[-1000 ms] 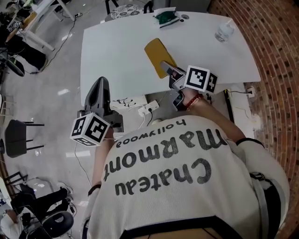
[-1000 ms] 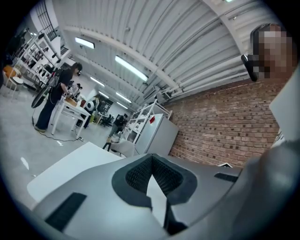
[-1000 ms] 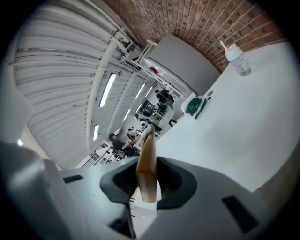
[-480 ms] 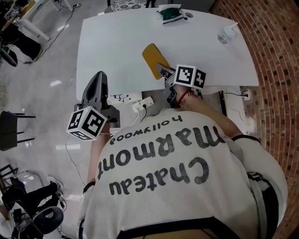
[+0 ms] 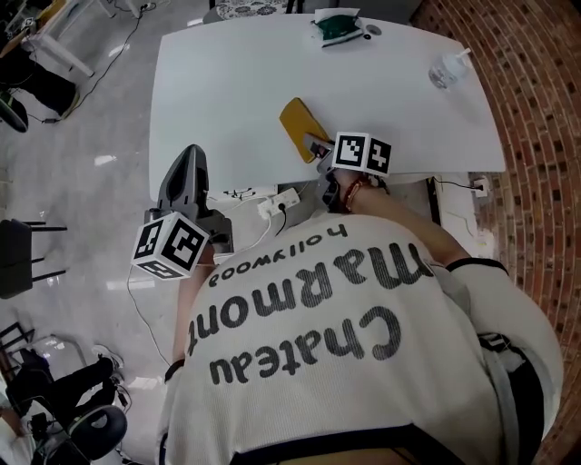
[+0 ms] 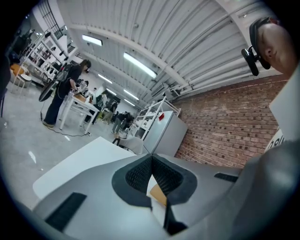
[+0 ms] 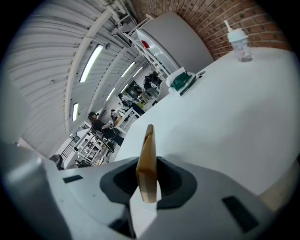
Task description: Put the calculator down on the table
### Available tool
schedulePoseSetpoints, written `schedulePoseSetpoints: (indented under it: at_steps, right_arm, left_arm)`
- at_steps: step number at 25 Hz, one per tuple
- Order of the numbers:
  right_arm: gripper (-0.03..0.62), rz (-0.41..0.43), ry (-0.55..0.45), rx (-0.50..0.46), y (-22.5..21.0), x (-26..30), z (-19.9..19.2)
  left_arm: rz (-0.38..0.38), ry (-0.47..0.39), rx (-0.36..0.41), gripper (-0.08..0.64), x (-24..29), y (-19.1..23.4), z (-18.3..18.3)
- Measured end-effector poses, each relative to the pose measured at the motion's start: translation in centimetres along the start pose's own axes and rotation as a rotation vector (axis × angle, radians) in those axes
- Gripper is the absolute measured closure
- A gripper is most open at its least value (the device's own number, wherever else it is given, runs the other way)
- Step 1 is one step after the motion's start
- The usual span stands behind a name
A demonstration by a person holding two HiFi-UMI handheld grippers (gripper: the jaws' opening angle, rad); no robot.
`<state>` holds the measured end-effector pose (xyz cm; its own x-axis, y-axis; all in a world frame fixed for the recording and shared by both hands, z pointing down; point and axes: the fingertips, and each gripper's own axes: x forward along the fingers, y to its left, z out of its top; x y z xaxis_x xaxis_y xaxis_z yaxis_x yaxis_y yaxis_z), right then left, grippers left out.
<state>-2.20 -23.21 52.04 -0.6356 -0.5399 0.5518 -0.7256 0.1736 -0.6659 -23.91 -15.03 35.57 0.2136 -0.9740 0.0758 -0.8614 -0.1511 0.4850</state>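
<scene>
Looking thin, rigid, probably light, the calculator [image 5: 298, 125] is pinched at its five-o'clock end by the right gripper [image 5: 318, 150]; left gripper [image 5: 189, 162] jaws closed, empty.

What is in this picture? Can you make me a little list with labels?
right gripper: shut on the calculator
calculator: yellow, thin, held on its edge over the table, not lying flat yet
left gripper: shut, holding nothing, off the table's near side
table: white, mostly bare
far side of table: cup with a straw, green thing
</scene>
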Motion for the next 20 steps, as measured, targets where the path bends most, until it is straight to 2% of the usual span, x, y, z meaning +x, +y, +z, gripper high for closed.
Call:
schedulePoseSetpoints:
  at_steps: [3, 8, 14, 20]
  right_arm:
    - [0.505, -0.023, 0.009, 0.031, -0.4, 0.6, -0.1]
    - [0.505, -0.077, 0.041, -0.053, -1.3, 1.2, -0.3]
    - [0.502, -0.091, 0.068, -0.157, -1.7, 1.5, -0.2]
    - [0.499, -0.097, 0.088, -0.182, -2.5, 1.9, -0.5]
  left_arm:
    - [0.017, -0.013, -0.017, 0.558, 0.2, 1.3, 0.4]
    - [0.002, -0.035, -0.040, 0.558, 0.6, 2.0, 0.2]
    - [0.022, -0.023, -0.063, 0.558, 0.8, 2.4, -0.9]
    - [0.037, -0.012, -0.057, 0.558, 0.5, 2.1, -1.4]
